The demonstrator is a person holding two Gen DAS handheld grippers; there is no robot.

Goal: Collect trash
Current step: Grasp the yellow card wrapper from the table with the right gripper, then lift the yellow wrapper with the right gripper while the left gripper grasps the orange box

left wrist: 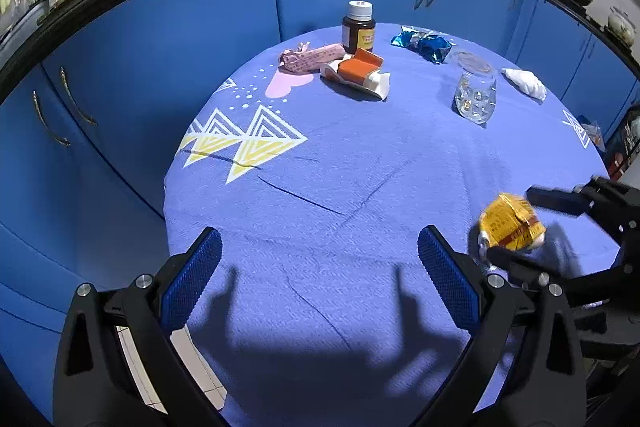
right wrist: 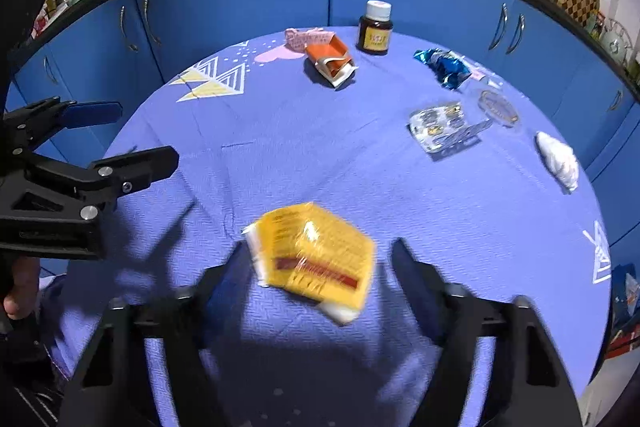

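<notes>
Round table under a blue patterned cloth [left wrist: 320,187]: all litter seen lies on it; no bin or bag in either view, so collection looks barely begun, if at all.

Left gripper [left wrist: 320,279]: jaws spread wide, nothing between them, low over the near edge of the cloth.

Right gripper [right wrist: 316,263]: jaws apart. The yellow crumpled packet with red print [right wrist: 316,259] sits between them, blurred; contact with the fingers cannot be told. Judged: a grasp in progress or just released.

Remaining on the far half, none touched by a gripper:
- brown glass bottle with white cap [right wrist: 375,29], upright; probably not trash.
- clear drinking glass [left wrist: 476,93]; likewise doubtful.
- torn orange-and-white carton [right wrist: 331,65], just beside the bottle.
- pink printed paper wrapper [left wrist: 310,58], touching the carton.
- blue foil wrapper, crumpled [right wrist: 446,65].
- white crumpled tissue [right wrist: 558,159], near the right edge.
- clear plastic blister tray [right wrist: 442,131].

Estimate: six pieces left, packet included.
</notes>
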